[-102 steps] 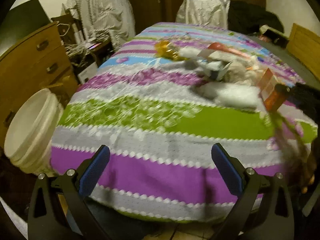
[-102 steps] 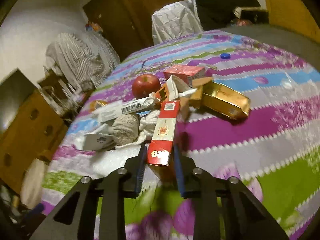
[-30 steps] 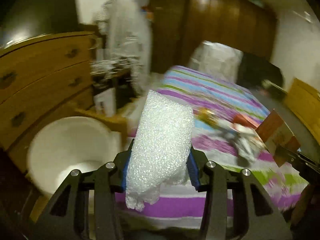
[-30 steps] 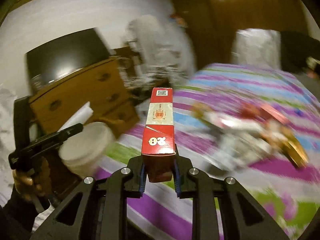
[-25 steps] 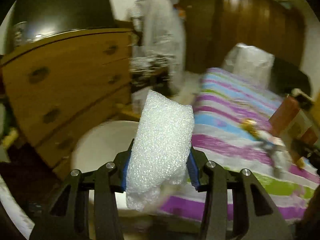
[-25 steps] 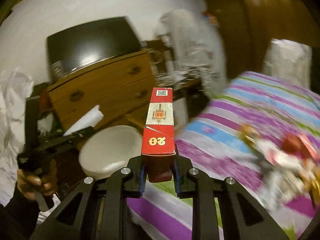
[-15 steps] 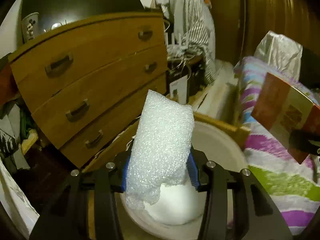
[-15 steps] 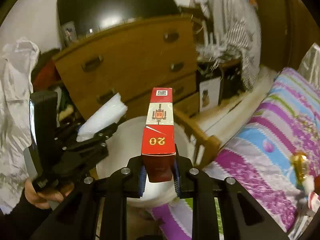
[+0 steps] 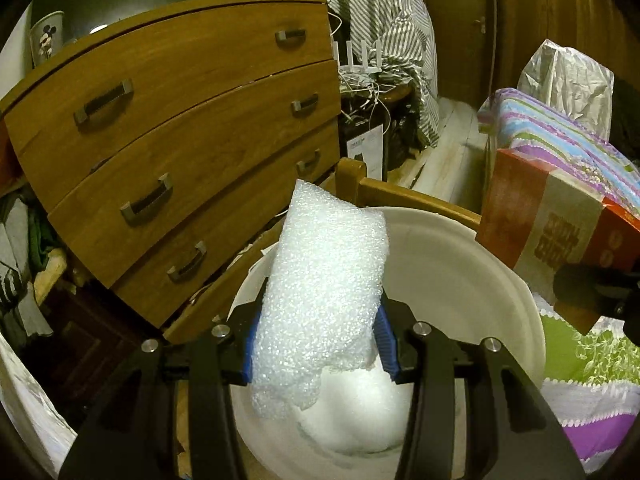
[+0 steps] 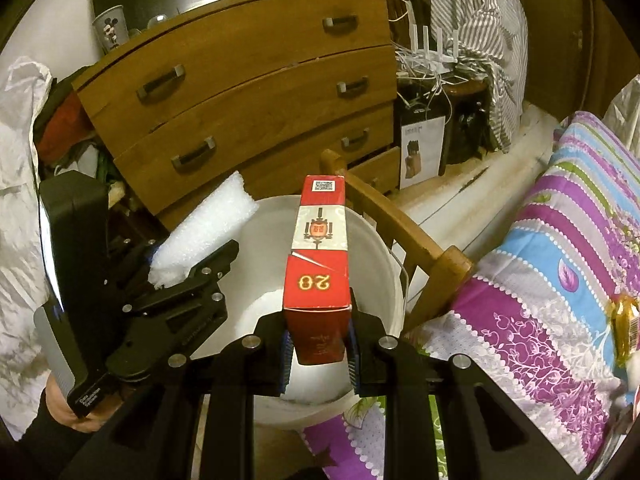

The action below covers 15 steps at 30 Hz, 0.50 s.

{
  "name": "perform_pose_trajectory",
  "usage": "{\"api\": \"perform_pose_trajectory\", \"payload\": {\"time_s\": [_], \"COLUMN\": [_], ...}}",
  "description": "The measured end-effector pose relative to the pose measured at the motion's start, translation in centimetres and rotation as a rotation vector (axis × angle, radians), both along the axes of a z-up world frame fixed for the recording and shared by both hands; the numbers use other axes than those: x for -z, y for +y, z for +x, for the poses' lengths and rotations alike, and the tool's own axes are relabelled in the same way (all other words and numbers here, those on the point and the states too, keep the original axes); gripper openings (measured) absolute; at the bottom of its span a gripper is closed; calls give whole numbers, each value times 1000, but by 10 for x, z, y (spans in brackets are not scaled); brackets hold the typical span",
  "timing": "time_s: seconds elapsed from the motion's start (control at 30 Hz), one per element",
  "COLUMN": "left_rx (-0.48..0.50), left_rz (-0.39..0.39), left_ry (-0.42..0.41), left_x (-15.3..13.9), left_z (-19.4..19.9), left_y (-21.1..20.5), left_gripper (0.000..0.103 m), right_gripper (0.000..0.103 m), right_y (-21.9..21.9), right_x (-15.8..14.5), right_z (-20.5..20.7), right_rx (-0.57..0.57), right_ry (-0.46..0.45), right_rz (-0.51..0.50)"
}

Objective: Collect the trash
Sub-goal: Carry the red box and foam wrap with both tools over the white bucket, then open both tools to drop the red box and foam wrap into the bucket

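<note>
red carton (image 10: 317, 264) pointing away lengthwise, right gripper (image 10: 318, 344) fingers clamped on it, left gripper (image 9: 318, 344) squeezing foam wrap (image 9: 320, 296), both over white bucket (image 9: 460, 280) with white stuff inside

Dim warm indoor light, both views sharp. Heavy fisheye bend, black vignette at corners. Glare on foam (image 9: 324, 292) at 6 o'clock.

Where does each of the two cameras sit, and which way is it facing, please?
Left wrist: on the left tongs, looking down along them at the foam sheet they clamp above the white bucket; no body shows.
Right wrist: on the right tongs, looking down at the clamped red carton; the hand on the left tongs shows.
Shared: bucket, wooden dresser, foam, carton.
</note>
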State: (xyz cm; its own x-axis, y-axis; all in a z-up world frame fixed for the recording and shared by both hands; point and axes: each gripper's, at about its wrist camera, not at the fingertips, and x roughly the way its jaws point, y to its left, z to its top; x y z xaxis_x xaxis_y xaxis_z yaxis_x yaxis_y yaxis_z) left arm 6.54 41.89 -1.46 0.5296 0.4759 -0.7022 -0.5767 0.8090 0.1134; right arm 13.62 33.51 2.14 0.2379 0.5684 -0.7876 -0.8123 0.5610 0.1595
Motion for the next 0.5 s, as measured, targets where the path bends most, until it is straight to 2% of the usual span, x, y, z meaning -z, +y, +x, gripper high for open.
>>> {"api": "perform_pose_trajectory", "payload": {"time_s": [0.5], "left_rx": [-1], "left_rz": [-6], "left_ry": [7], "left_x": [9], "left_z": [2], "left_y": [2], "left_gripper": [44], "right_gripper": [23], "right_y": [7], "right_x": [5], "right_z": [2], "right_rx": [-23], "right_ry": [-30], "right_rz": [-13]}}
